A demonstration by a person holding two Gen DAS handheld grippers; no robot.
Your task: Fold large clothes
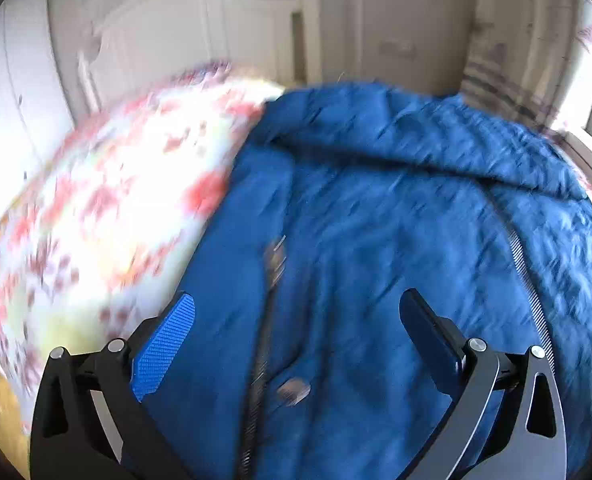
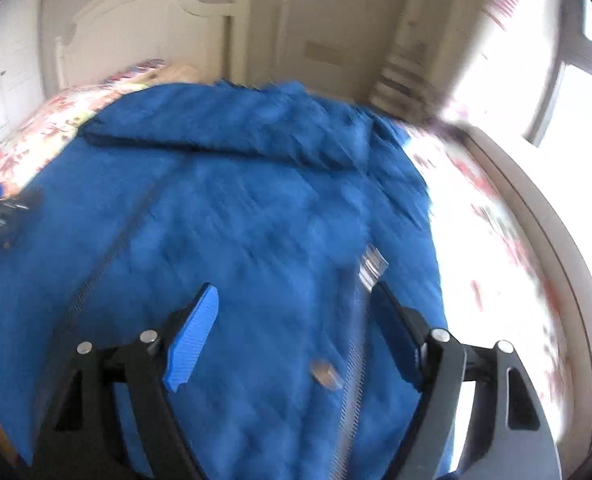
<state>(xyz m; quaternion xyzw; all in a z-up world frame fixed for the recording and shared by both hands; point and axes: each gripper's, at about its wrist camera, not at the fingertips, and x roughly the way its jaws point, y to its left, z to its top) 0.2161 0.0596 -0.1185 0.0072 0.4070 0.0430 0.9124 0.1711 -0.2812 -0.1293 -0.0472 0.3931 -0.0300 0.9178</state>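
The floral red-and-white bedspread (image 1: 95, 200) lies at left, and the quilted blue zip-up jacket (image 1: 376, 220) is spread over it. The left gripper (image 1: 296, 316) hangs above the jacket, jaws wide and empty. The right gripper (image 2: 296, 300) likewise gapes over the jacket's zipper (image 2: 356, 380).

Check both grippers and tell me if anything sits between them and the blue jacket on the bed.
Nothing visible does. The left gripper and the right gripper each hang with jaws open directly over the blue jacket, only air between. The jacket lies spread on the floral bedspread, with nothing lying on top of it.
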